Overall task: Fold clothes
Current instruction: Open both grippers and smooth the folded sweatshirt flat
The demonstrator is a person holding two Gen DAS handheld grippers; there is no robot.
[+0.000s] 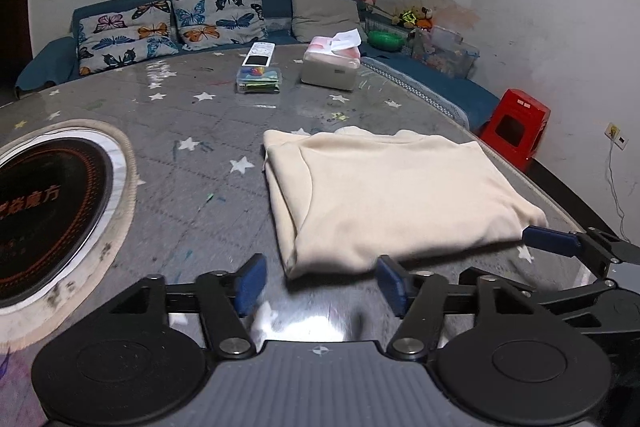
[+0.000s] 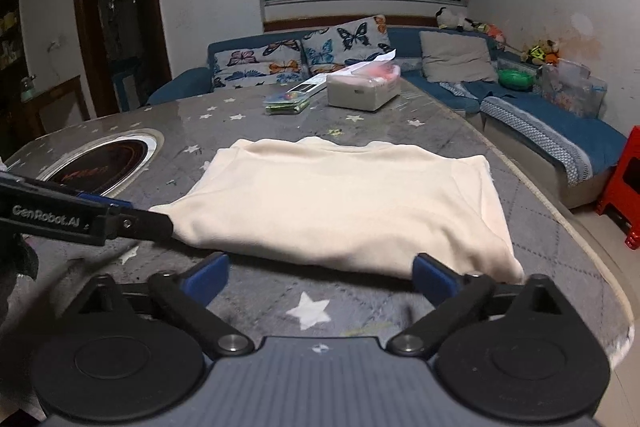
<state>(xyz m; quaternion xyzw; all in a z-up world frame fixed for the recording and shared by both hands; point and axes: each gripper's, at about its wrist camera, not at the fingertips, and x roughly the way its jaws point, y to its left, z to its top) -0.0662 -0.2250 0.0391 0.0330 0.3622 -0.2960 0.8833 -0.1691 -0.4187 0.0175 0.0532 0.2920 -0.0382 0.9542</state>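
Lying folded into a flat rectangle, the cream knit garment (image 2: 348, 203) on the grey star-patterned worktop (image 2: 312, 307) faces the left gripper (image 1: 320, 285) and right gripper (image 2: 320, 273), both spread apart and empty at its near edge, placed to pinch or leave it.

The left gripper (image 1: 318, 283) has two blue pads (image 1: 250, 285) on black linkage arms with silver screws (image 1: 236, 345). Behind them sit two black round discs (image 1: 116, 363) beside a grey ribbed body (image 1: 320, 387). The right gripper (image 2: 320, 275) has the same build. White lettering "GenRobot.AI" (image 2: 44, 222) marks one black arm.
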